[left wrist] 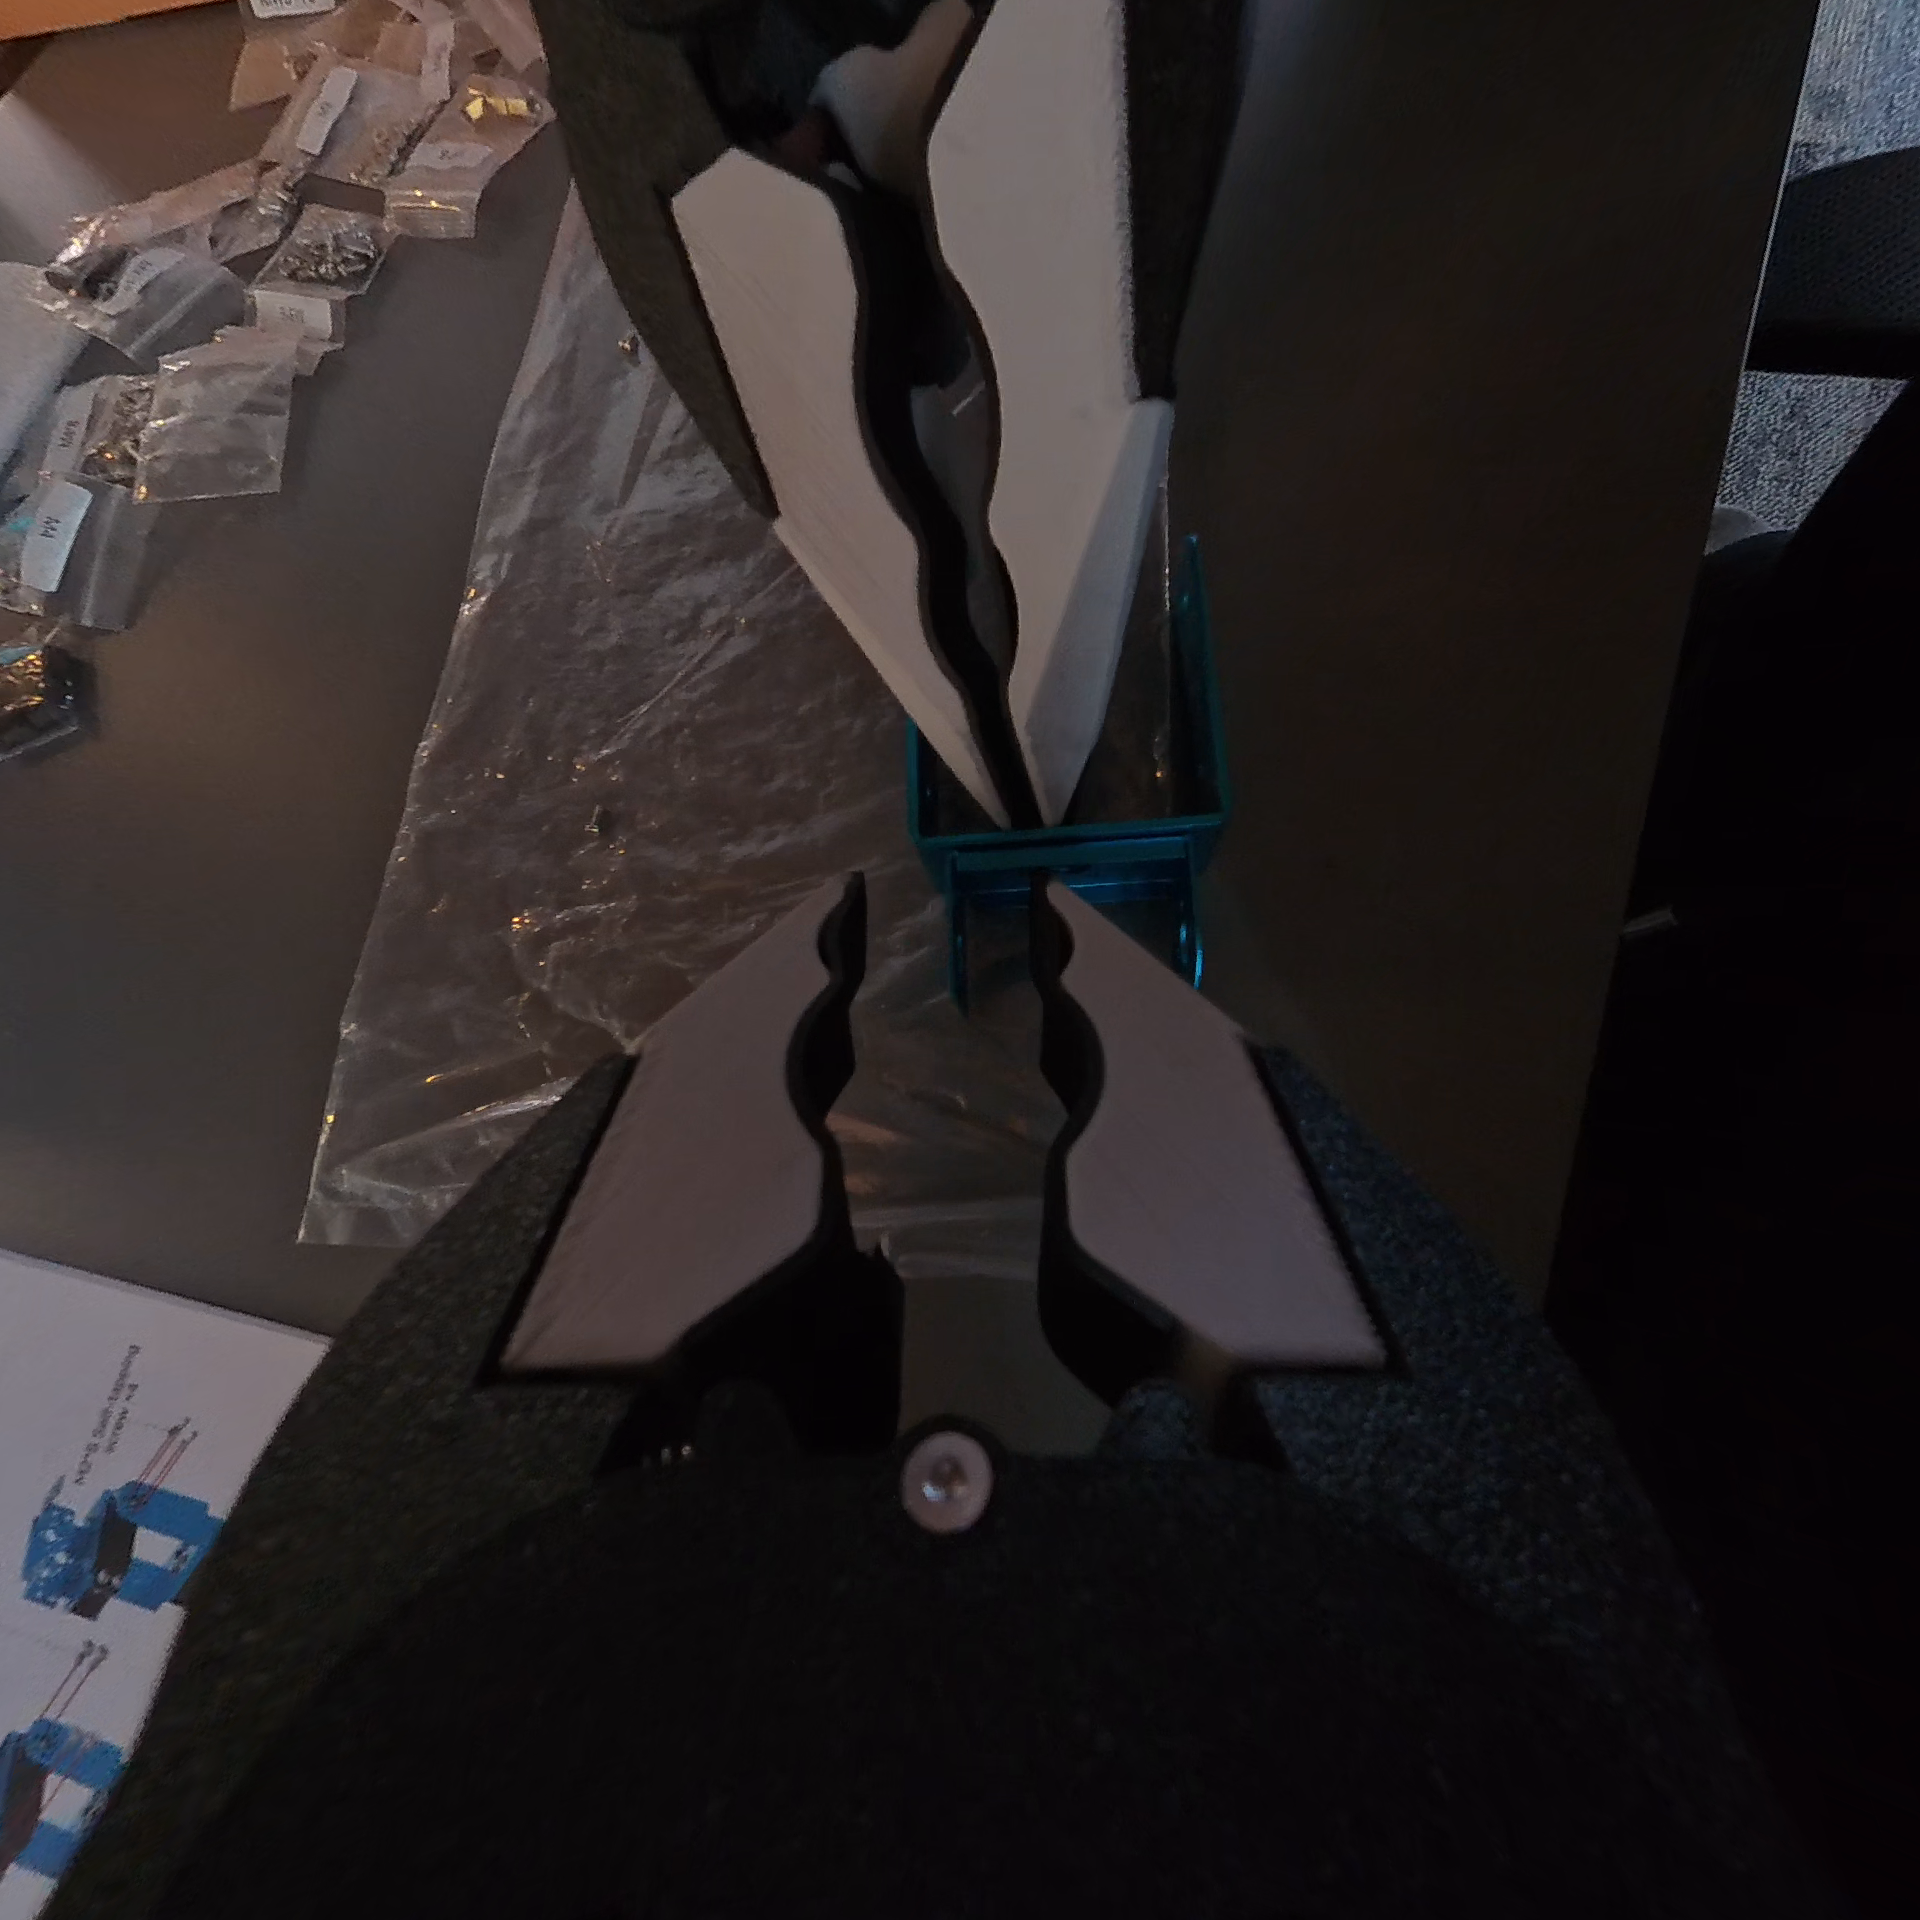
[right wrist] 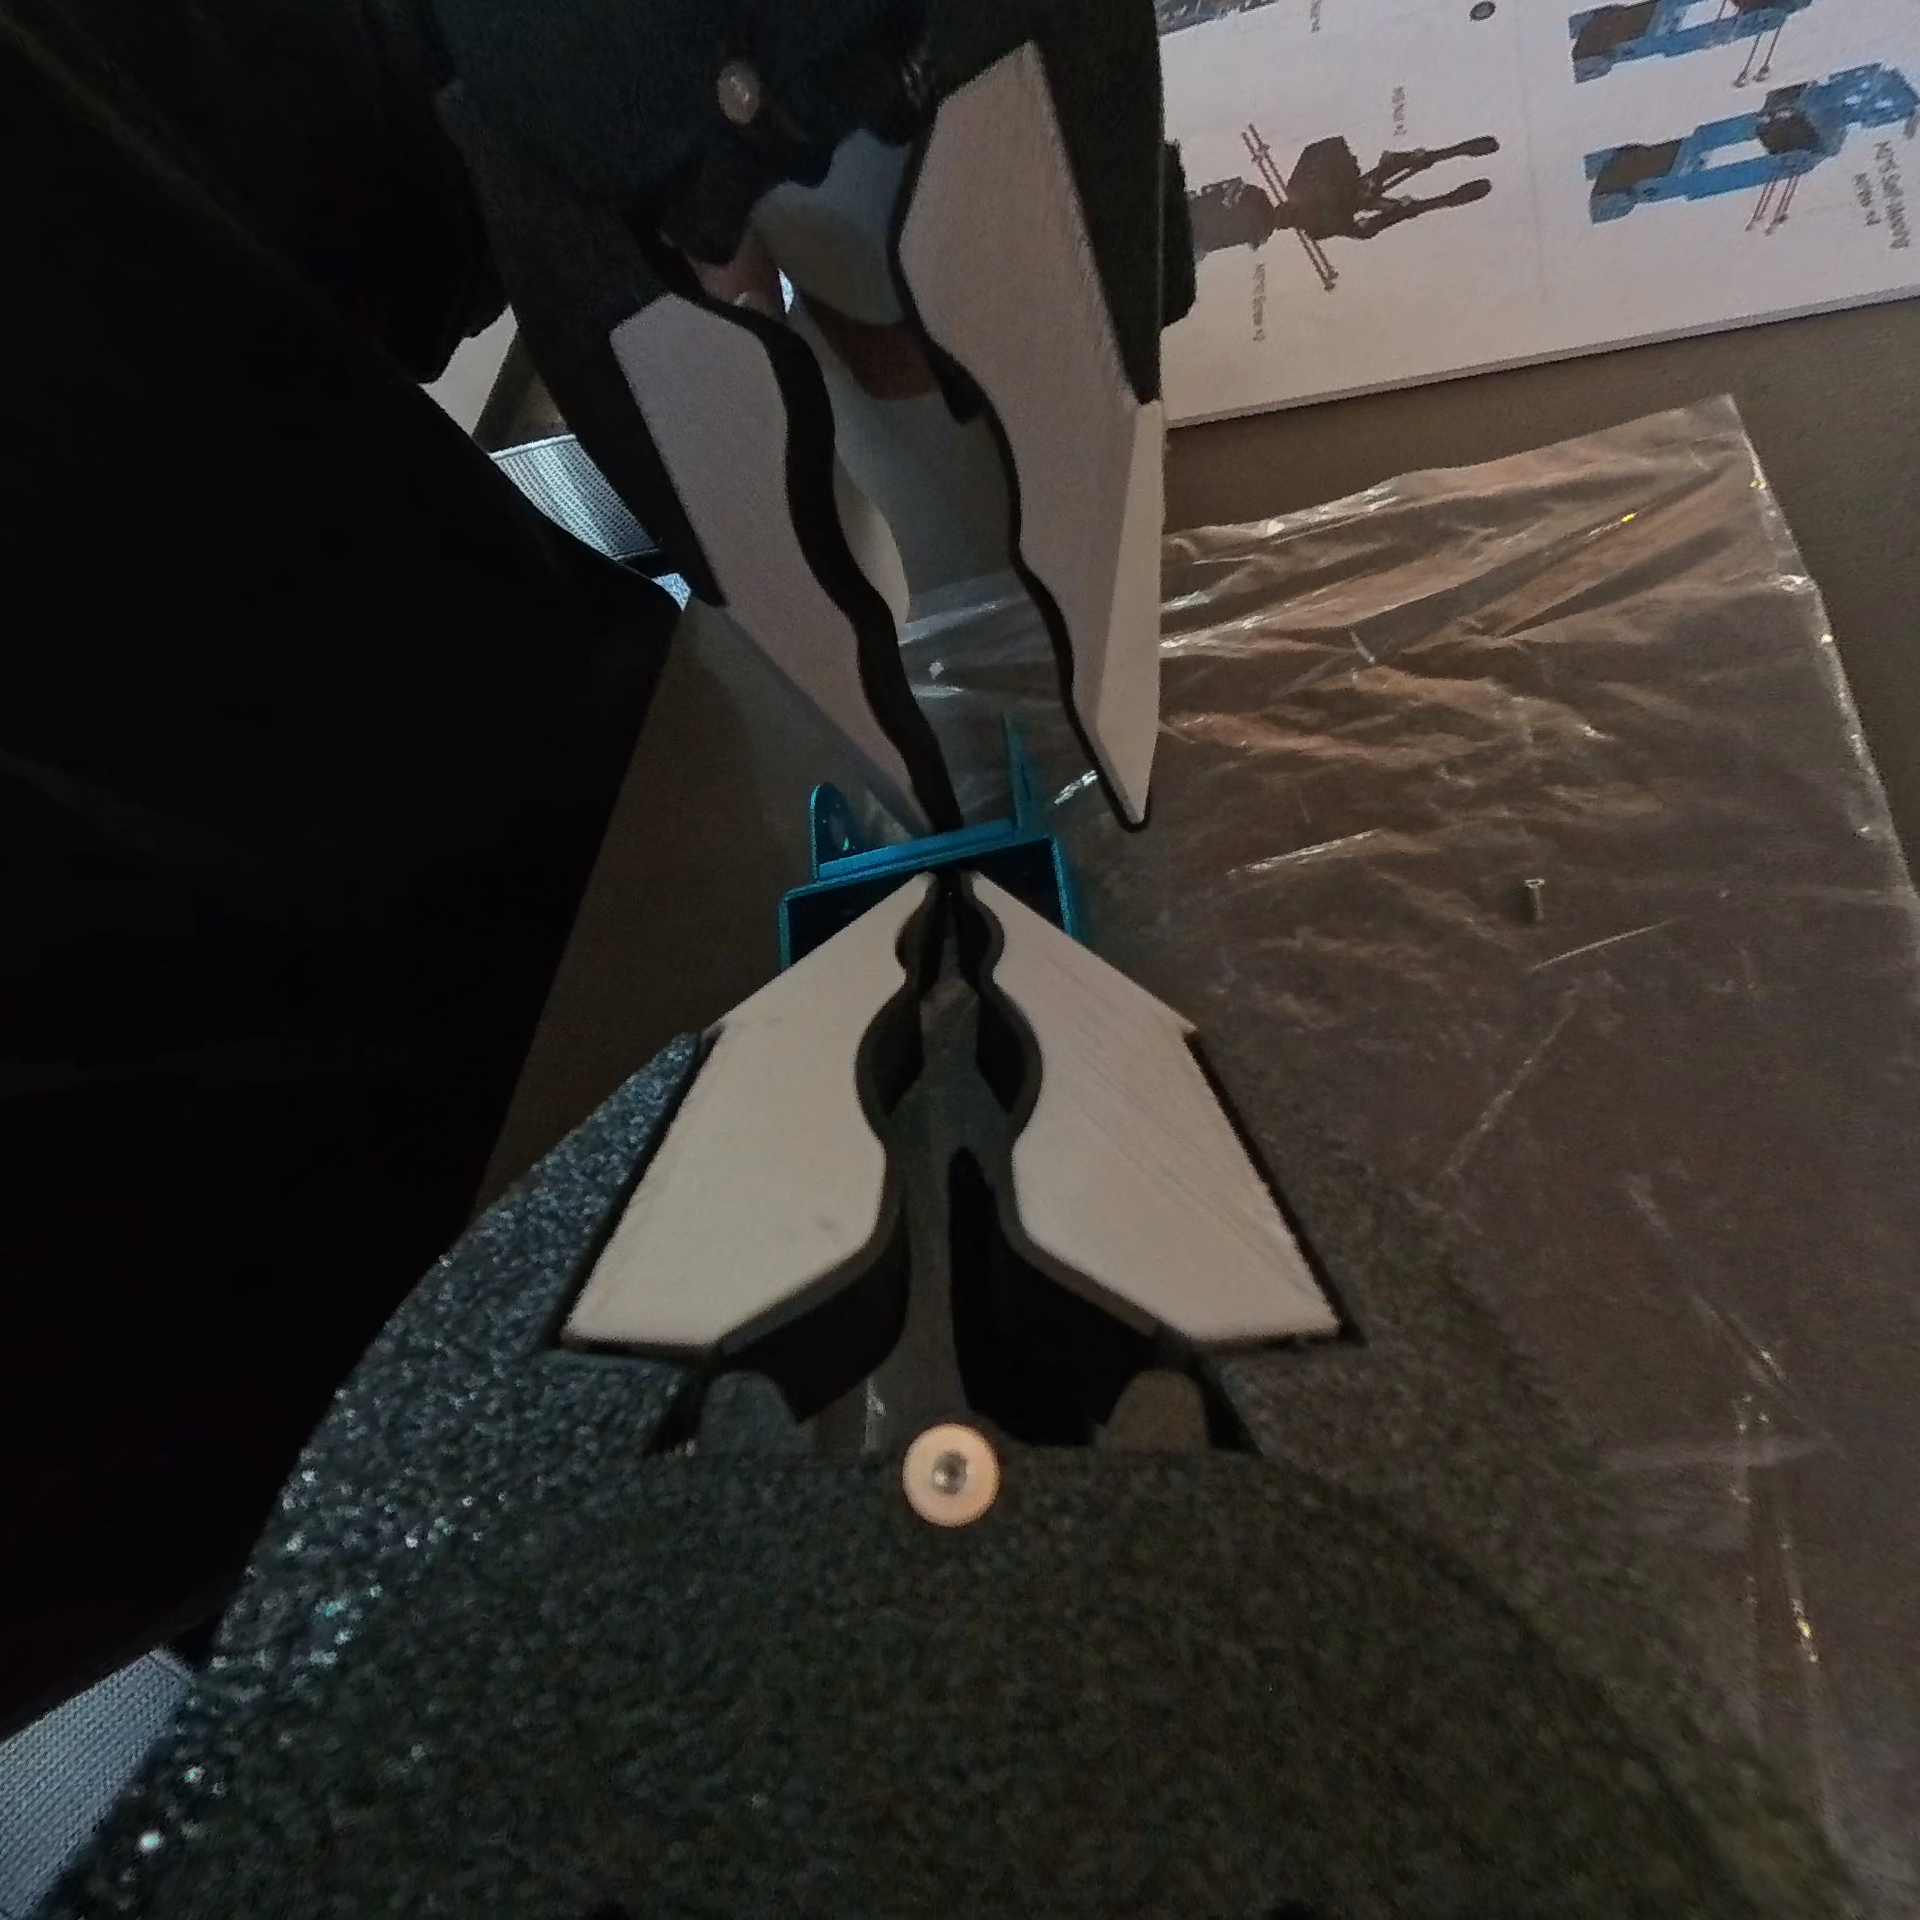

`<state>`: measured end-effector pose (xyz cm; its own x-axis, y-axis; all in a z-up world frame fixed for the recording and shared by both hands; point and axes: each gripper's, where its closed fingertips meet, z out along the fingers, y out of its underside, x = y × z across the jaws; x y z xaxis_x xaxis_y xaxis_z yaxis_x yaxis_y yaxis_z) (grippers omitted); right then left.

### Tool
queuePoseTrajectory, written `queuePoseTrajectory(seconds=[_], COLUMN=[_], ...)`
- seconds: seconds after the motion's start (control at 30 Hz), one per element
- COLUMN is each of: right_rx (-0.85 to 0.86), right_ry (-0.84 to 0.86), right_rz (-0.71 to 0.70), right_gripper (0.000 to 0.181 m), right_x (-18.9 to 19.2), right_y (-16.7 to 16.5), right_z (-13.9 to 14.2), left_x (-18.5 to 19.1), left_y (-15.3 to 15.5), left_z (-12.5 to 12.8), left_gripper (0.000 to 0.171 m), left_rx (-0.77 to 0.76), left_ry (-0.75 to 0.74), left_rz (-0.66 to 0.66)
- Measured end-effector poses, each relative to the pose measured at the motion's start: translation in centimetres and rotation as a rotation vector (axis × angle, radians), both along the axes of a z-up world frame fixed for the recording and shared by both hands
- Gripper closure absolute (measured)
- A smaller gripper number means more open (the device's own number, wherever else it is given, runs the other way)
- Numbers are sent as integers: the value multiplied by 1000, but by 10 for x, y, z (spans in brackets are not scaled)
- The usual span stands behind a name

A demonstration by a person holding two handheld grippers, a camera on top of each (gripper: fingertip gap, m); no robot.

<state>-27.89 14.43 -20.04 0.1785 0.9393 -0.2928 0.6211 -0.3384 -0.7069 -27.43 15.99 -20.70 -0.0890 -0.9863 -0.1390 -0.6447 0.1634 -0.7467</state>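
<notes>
Right claw point(right wrist: 951, 883) pinches teal bracket point(right wrist: 821, 920) at table edge point(right wrist: 665, 748); left claw point(left wrist: 951, 894) spread beside it.

A dark brown tabletop point(left wrist: 260, 883) is filling most of both views, lying in dim light. Its edge point(left wrist: 1662, 727) is running alongside grey speckled carpet point(left wrist: 1849, 104), which is showing as a strip beyond it. A black chair seat point(left wrist: 1829, 281) is sitting over that floor. Soft light is glinting off the table's far corner, where a tan surface point(left wrist: 125, 16) is catching a warmer tone.
</notes>
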Motion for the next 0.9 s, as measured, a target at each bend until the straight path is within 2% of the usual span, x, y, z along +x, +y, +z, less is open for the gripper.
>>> queuePoseTrajectory(seconds=[0.9], right_rx=[-39], right_ry=[7], right_rz=[20], right_gripper=[173], right_x=[1], right_y=[-6], right_z=[0], left_x=[1], left_y=[-2], left_z=[0], left_gripper=[141], left_rx=[9], left_ry=[-1], left_rz=[-3])
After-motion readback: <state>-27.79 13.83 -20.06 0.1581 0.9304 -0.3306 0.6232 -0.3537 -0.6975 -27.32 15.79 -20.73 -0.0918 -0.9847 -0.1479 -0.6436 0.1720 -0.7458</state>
